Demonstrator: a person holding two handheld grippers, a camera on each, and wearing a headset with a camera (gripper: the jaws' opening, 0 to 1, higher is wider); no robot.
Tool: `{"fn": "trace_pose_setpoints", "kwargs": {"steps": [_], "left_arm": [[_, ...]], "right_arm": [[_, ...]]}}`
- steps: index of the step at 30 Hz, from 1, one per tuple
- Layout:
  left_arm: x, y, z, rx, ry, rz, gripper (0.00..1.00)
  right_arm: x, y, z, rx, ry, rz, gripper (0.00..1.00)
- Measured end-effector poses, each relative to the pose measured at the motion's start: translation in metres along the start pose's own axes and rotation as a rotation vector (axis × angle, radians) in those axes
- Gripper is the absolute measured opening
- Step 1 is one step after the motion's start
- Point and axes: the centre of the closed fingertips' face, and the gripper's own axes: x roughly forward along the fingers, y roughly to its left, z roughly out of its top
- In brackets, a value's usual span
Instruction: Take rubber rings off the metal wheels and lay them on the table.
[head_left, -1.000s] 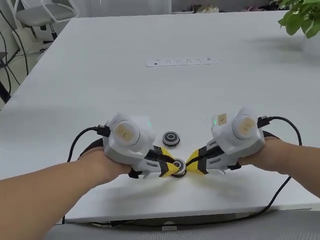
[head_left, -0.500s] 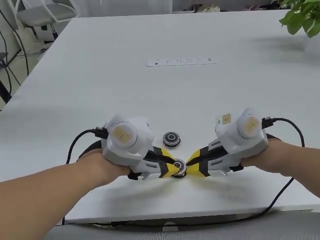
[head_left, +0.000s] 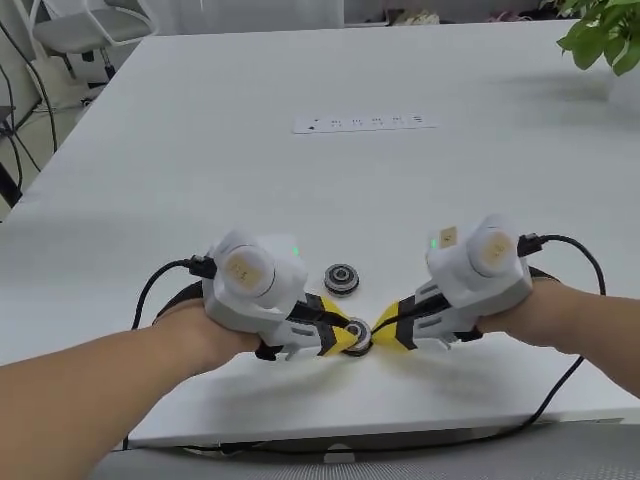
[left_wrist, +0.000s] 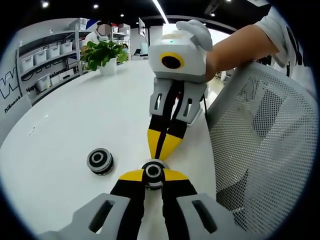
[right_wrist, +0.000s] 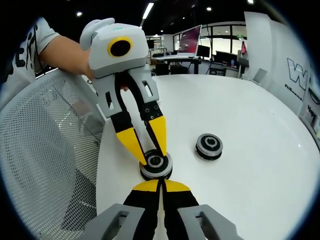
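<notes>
Yellow fingers (left_wrist: 131, 175) of the left gripper (head_left: 343, 338) clamped on either side of a metal wheel (right_wrist: 156, 163), black rubber ring (right_wrist: 149, 174) around it, on the white table (head_left: 250, 170) near the front edge. Fingers (right_wrist: 176, 186) of the right gripper (head_left: 384, 333) pressed together, tips touching the same wheel's rim from the opposite side; grip on the ring impossible to tell. Second wheel (head_left: 341, 278) just beyond, apart from both grippers.
</notes>
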Motion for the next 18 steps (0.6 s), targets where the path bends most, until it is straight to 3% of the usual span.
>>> {"fn": "trace_pose_setpoints", "kwargs": {"steps": [8,14,18], "left_arm": [[-0.0003,-0.0001,-0.0002,0.004,0.008,0.007,0.07],[-0.0003,0.0002,-0.0006,0.003,0.009,0.008,0.07],[-0.0002,0.0002,-0.0005,0.002,0.009,0.01,0.07]], "right_arm": [[-0.0001,-0.0023,-0.0009,0.026,0.014,-0.012,0.0],[-0.0073,-0.0056,0.0047,0.105,-0.038,-0.009,0.0],[-0.0073,-0.0048,0.0052,0.131,-0.045,-0.007,0.0]]}}
